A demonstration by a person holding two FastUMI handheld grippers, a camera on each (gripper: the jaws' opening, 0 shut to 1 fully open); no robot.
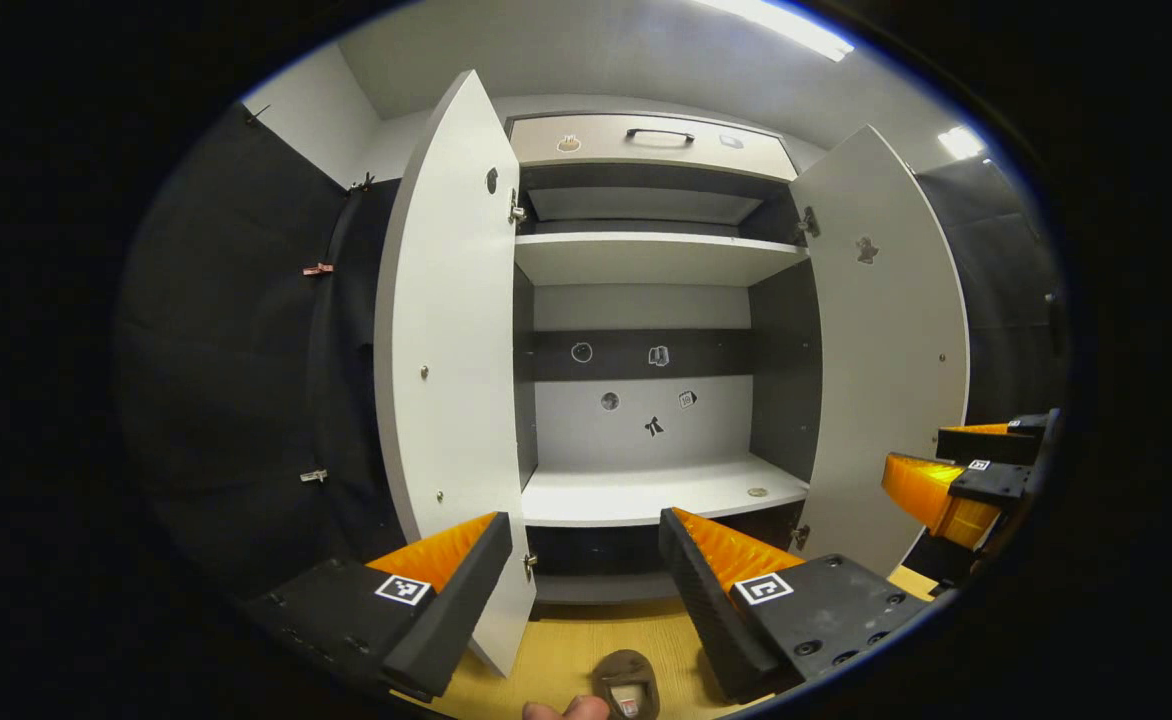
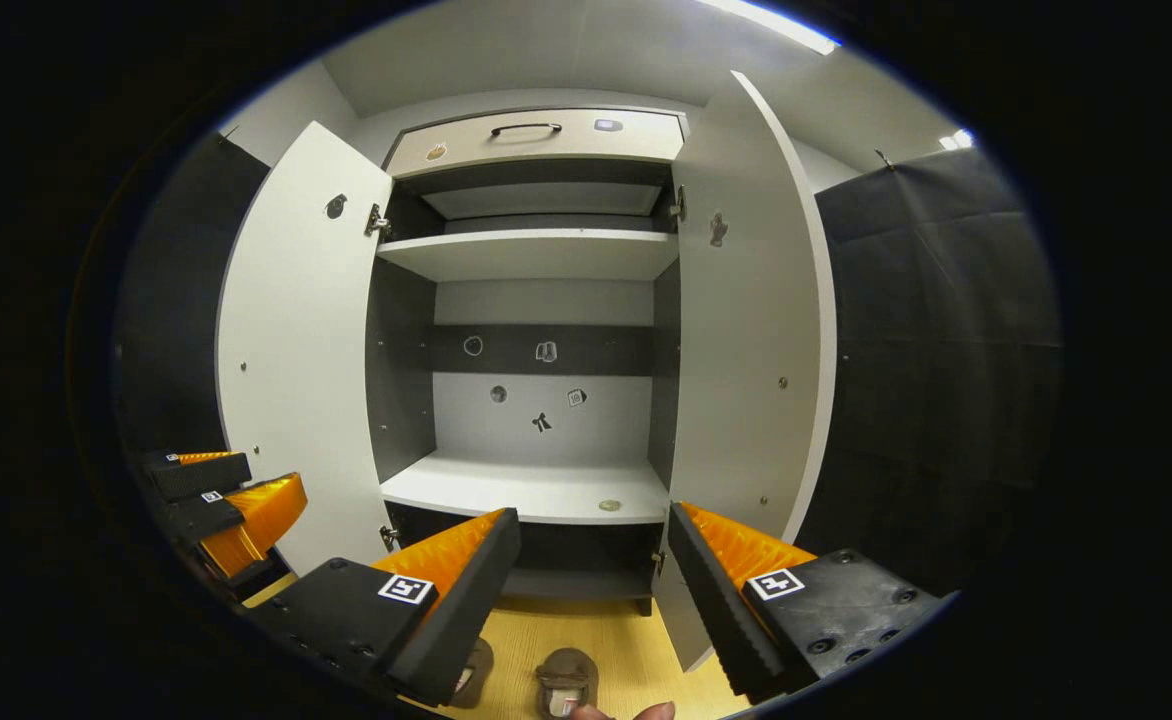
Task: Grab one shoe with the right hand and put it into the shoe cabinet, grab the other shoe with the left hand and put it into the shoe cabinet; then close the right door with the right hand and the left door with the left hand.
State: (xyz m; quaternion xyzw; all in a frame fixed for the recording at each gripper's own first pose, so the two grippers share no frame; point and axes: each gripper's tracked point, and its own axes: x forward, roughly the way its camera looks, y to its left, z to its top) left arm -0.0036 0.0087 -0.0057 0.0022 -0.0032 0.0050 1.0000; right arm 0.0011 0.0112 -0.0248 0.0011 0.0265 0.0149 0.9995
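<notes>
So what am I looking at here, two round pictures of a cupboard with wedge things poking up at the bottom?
Each picture comes from a camera riding on a hand-held gripper; a person carries one per hand. The wedges are the fingers of the left gripper and the right gripper, both open and holding nothing. Ahead stands the shoe cabinet, with its left door and right door swung open and the shelves bare. On the yellow floor below lie the shoes, waiting to be picked up.

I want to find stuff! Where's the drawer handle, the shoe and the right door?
drawer handle (image 1: 660,133), left gripper view, middle of bar.
shoe (image 2: 566,682), right gripper view, its top.
right door (image 2: 746,330), right gripper view, inner face.
</notes>
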